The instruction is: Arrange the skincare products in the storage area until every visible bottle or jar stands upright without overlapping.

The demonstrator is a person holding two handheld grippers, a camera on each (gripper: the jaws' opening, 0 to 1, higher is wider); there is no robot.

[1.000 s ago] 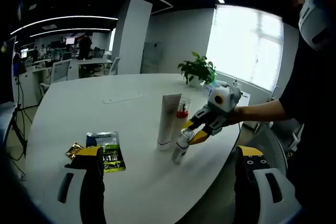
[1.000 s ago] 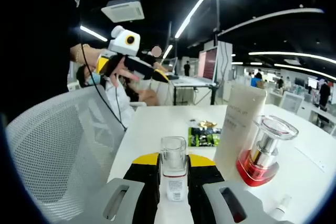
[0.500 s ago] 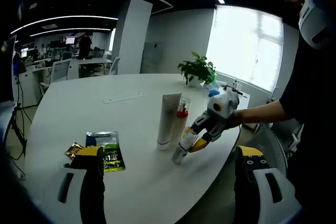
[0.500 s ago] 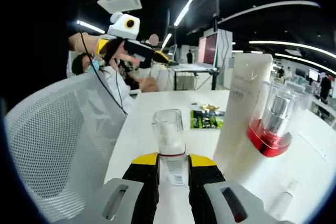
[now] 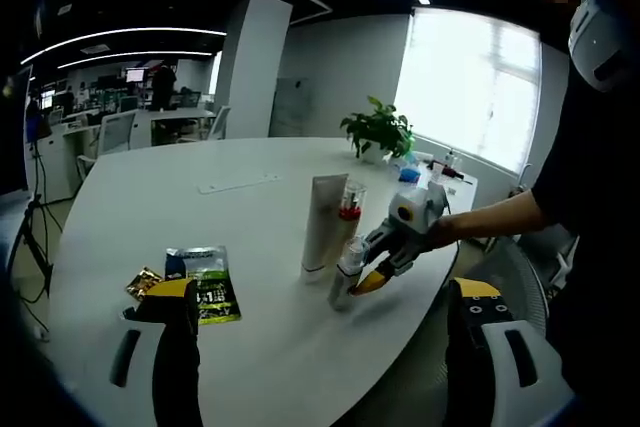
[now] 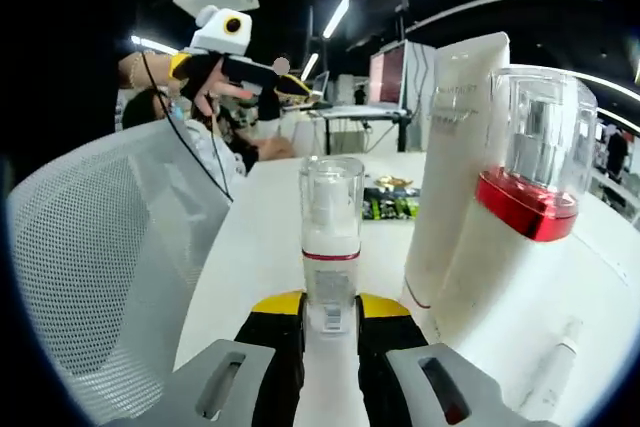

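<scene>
The small clear-capped bottle (image 6: pixel 331 237) stands upright on the white tabletop (image 5: pixel 250 237), near the edge closest to the person, with the right gripper (image 6: pixel 330 322) closed around its lower body; the yellow-tipped fingers (image 6: pixel 278 309) press it from both sides. In the left gripper view the same bottle (image 5: pixel 346 272) stands just beside the tall white tube (image 5: pixel 322 224), which rests on its cap end, and the red-collared pump bottle (image 5: pixel 349 205) stands behind the tube.

My guess is the little bottle is light and rigid, with smooth plastic walls that could slip, and narrow enough at the base to tip easily. Holding it low on the body, as now, looks sensible; the transparent cap probably lifts off and should not be the grip point. The tube seems softer and top-heavy, so any nudge while releasing might topple it.

The left gripper (image 5: pixel 320 332) hangs over the near part of the tabletop, its fingers spread wide and gripping nothing. Just past it lie a green sachet (image 5: pixel 208 285) and a small gold packet (image 5: pixel 143 283), flat, well apart from the bottles. A potted plant (image 5: pixel 377 133) sits at the far edge.
</scene>
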